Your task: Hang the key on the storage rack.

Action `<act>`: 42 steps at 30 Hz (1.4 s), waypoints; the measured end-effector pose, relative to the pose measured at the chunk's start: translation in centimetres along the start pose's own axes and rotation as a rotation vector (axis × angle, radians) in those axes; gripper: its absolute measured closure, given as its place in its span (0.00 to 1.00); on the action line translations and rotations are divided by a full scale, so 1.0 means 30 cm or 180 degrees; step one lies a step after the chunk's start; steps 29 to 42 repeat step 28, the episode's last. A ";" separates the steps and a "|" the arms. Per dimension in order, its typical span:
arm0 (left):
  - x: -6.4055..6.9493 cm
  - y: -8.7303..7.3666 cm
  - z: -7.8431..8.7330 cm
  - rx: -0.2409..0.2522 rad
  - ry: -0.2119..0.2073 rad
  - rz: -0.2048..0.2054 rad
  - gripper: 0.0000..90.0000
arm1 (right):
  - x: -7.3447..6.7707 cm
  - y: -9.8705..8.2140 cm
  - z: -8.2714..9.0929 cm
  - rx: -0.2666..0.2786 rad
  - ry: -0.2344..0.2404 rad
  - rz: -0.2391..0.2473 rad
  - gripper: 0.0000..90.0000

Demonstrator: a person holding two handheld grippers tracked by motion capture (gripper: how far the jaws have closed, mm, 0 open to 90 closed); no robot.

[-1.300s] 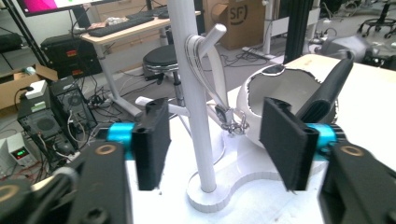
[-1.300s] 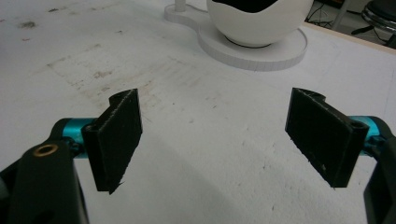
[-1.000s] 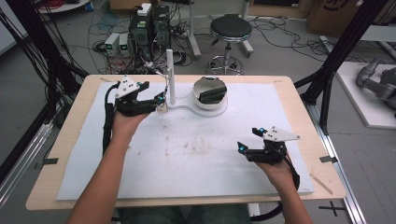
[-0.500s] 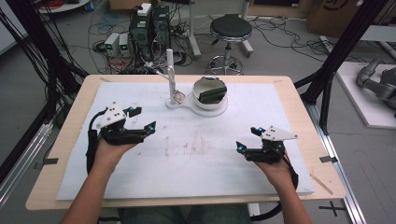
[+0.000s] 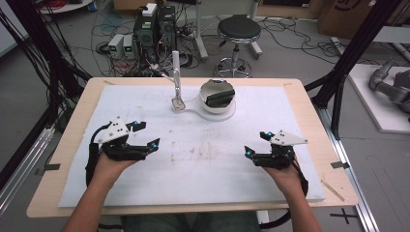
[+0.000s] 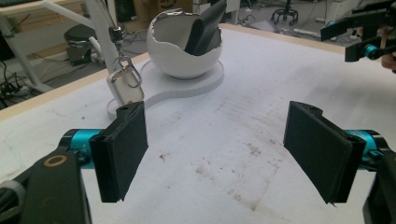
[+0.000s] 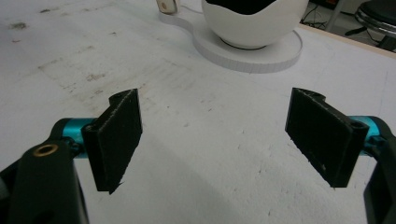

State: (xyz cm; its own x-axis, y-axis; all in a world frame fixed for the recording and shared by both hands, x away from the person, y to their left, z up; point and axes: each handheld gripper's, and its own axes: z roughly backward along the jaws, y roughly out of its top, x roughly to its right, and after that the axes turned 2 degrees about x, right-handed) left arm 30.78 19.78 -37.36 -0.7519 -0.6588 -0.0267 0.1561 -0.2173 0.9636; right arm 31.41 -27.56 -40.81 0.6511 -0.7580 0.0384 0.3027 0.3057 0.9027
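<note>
White tag point(image 5: 178, 103), likely light and stiff, hanging by a clip just left of the bowl point(image 5: 213, 104), best pinched across its flat faces; left tongs point(image 5: 147, 134) just opened wide, right tongs point(image 5: 257, 143) spread, both empty, well short of the bowl.

Both tongs point(image 5: 145, 136) point(image 5: 257, 143) agape, empty

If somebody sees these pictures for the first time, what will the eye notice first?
First the white bowl on its round base at the far middle of the table, with a dark object leaning inside it. Beside it a tag hangs from a thin stand. Nearer, the left gripper and right gripper rest open and empty.
</note>
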 end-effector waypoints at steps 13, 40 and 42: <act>-0.020 -0.022 0.010 -0.0014 0.0065 0.0063 0.24 | 0.015 -0.010 0.015 0.0017 -0.0028 -0.0043 0.21; -0.053 -0.059 0.007 -0.0069 0.0102 0.0181 0.24 | 0.014 -0.008 0.012 0.0015 -0.0033 -0.0017 0.21; -0.053 -0.059 0.007 -0.0069 0.0102 0.0181 0.24 | 0.014 -0.008 0.012 0.0015 -0.0033 -0.0017 0.21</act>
